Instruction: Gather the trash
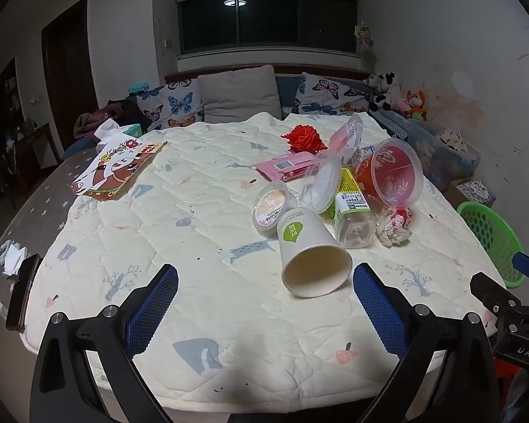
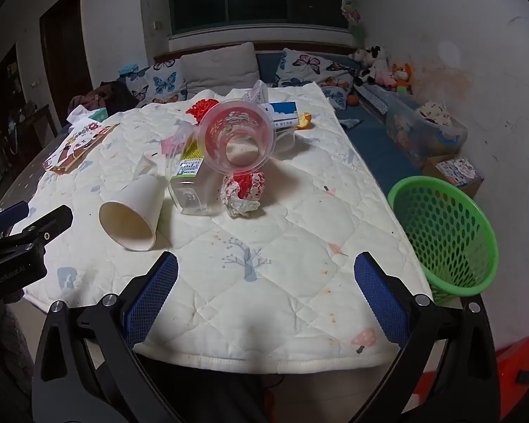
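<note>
Trash lies in a heap on the quilted table cover (image 1: 194, 211). A white paper cup (image 1: 310, 257) (image 2: 132, 211) rests on its side, mouth toward me. Behind it sit a clear plastic bottle with a yellow-green label (image 1: 352, 211) (image 2: 188, 183), a tipped red-tinted plastic tub (image 1: 391, 172) (image 2: 238, 139), a crumpled red-and-white wrapper (image 1: 393, 227) (image 2: 243, 190), a small lidded cup (image 1: 271, 206), a pink packet (image 1: 285, 167) and a red mesh ball (image 1: 305, 137). My left gripper (image 1: 264, 282) stands open just short of the paper cup. My right gripper (image 2: 266, 271) is open over bare quilt.
A green perforated basket (image 2: 444, 232) (image 1: 493, 243) stands off the table's right edge. A printed cardboard box (image 1: 120, 169) lies at the far left, with a tissue pack (image 1: 130, 130) behind it. A dark phone (image 1: 23, 292) rests at the left edge. A cushioned bench runs behind.
</note>
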Tool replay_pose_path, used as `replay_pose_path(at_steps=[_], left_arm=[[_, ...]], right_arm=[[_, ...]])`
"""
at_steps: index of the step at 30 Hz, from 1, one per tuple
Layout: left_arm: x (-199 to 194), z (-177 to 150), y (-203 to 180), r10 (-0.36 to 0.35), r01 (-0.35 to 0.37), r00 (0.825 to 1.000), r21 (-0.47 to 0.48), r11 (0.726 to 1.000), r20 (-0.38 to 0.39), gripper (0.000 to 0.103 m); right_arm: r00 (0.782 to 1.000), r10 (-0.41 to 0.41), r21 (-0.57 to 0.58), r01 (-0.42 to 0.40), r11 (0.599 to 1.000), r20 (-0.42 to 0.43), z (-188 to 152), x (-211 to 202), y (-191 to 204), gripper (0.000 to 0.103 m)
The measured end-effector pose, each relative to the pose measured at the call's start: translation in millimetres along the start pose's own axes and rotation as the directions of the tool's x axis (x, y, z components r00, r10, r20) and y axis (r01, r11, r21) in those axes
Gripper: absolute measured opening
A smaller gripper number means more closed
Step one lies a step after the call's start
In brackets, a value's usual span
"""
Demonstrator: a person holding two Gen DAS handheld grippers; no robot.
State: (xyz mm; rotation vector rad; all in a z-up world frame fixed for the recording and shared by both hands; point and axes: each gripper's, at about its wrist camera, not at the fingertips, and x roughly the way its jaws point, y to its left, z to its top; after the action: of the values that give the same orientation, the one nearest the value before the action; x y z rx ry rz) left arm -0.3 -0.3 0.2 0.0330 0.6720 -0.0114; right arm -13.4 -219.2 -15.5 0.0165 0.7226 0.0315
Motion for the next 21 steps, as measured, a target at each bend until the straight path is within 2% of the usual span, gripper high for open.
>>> replay_pose_path(at_steps=[21], left_arm=[[-4.6, 3.1, -1.3, -0.005, 0.005, 1.000, -0.003, 1.000, 0.014, 0.096]], right_arm=[[1.000, 0.000, 0.003, 0.000, 1.000, 0.006, 1.4, -2.2, -1.2, 0.099]])
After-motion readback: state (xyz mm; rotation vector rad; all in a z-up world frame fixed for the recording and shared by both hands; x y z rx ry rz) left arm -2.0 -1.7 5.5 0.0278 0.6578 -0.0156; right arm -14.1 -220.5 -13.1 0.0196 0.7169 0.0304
